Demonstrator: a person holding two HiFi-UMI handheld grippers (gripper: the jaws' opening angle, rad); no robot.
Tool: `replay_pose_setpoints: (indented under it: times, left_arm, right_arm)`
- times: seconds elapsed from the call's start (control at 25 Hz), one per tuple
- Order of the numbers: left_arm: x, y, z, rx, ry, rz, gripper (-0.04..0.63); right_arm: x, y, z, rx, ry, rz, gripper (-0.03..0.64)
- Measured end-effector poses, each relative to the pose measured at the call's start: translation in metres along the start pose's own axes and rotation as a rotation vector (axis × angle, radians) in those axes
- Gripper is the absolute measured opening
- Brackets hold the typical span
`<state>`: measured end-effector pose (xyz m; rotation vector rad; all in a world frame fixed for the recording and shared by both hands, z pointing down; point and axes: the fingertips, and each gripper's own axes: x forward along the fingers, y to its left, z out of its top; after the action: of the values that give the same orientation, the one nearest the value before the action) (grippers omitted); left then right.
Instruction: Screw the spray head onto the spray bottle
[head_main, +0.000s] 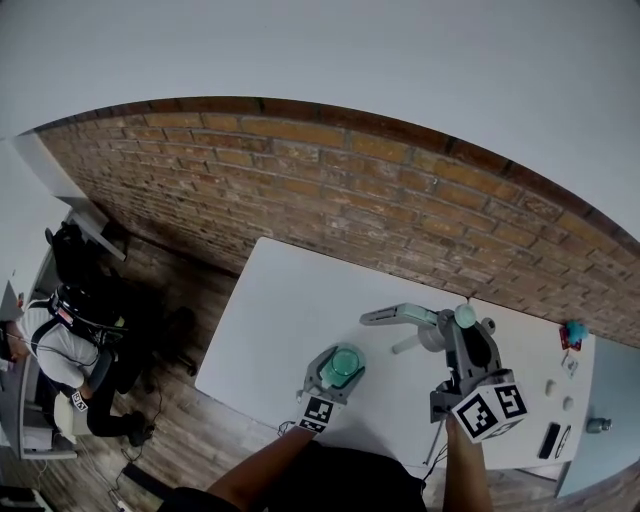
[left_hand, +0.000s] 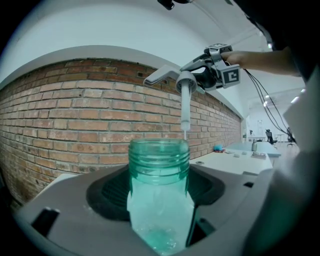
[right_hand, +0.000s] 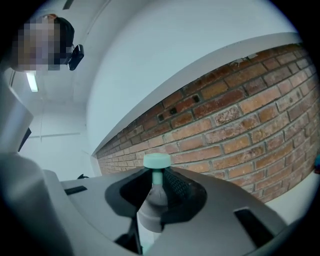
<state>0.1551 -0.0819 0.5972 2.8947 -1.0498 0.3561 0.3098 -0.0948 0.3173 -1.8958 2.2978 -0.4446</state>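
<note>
Spray bottle (left_hand: 160, 165) stands upright, clamped in the left gripper (head_main: 338, 372), mouth bared; right gripper (head_main: 462, 345), closed on the spray head (left_hand: 186, 80), holds its tube (left_hand: 185, 107) higher than that mouth, seemingly to lower in.

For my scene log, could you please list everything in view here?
spray bottle: one, translucent teal, uncapped, in left tool
spray head: one, grey with teal top, in right tool
table: one, white, against wall
brick wall: one, reddish brown, behind table
small items: several, teal, white, dark, table's right end
seated person: one, far left
left tool: grey, gripping spray bottle
right tool: grey, gripping spray head
</note>
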Motion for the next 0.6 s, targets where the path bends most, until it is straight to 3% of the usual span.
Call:
replay_pose_setpoints:
  times: [0.24,0.6]
  left_arm:
    - [0.002,-0.003,0.001,0.015,-0.009,-0.010,0.322]
    - [0.001,-0.002,0.002,0.028,-0.002,-0.035,0.322]
  right_arm:
    - [0.005,0.018,0.011,-0.004,0.014,0.028,0.069]
    - [0.002,0.045,0.039,-0.013,-0.048,0.060,0.069]
